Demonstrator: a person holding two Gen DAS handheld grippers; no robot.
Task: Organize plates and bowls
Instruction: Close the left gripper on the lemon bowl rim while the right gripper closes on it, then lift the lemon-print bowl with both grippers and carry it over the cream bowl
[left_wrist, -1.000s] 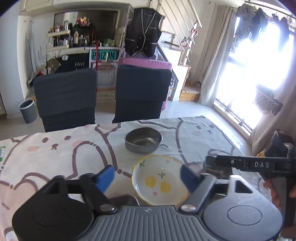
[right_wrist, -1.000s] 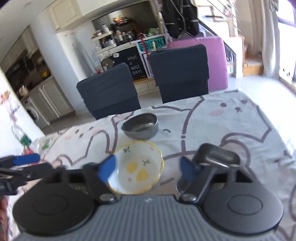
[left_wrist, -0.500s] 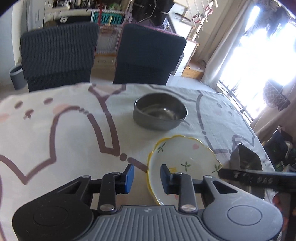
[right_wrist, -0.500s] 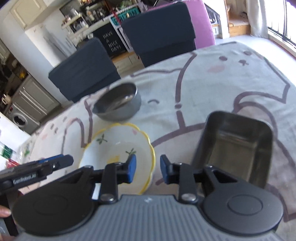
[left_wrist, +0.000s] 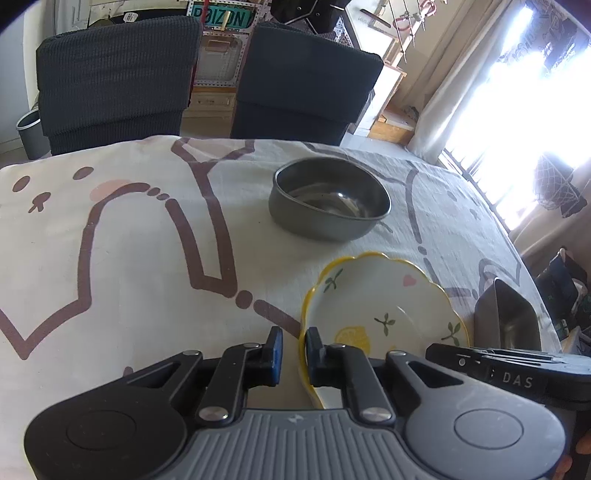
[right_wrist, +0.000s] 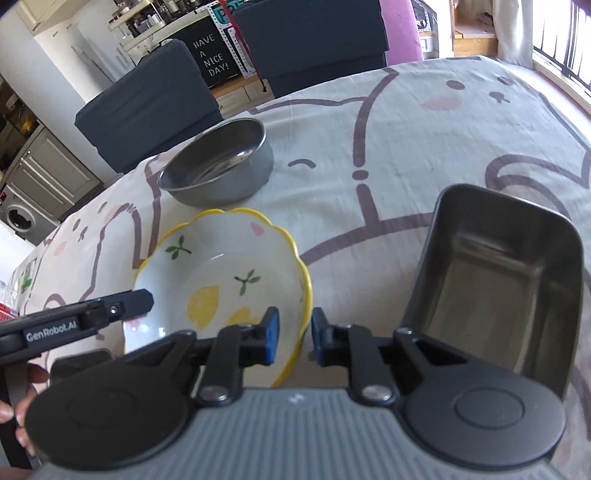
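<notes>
Left gripper (left_wrist: 294, 350): jaws nearly together and closing, with the bowl's left rim standing between them; one pad is inside the rim, the other outside. Whether the pads already press the rim cannot be told.
Right gripper (right_wrist: 293, 334): jaws likewise narrow and closing, straddling the bowl's right rim, blue pad inside, the other outside. Firm contact cannot be told here either.
Bowl (right_wrist: 221, 273): white, scalloped, yellow-edged, painted with lemons and leaves. It sits on the tabletop directly between the two grippers, each at an opposite side of the rim.
Key relation: both grippers are equally near, one on each side of the bowl, so a level two-handed lift looks like the coming move.
Steel bowl (left_wrist: 328, 197): round and empty, just beyond the painted bowl, near but apart from it.
Steel tray (right_wrist: 495, 280): rectangular and empty, just right of the painted bowl, beside the right gripper.
Tabletop (left_wrist: 110, 258): covered in a pale cloth with cartoon outlines.
Chairs (left_wrist: 114, 77): two dark ones at the far edge.
Risk: uneven grip could tilt the bowl.
</notes>
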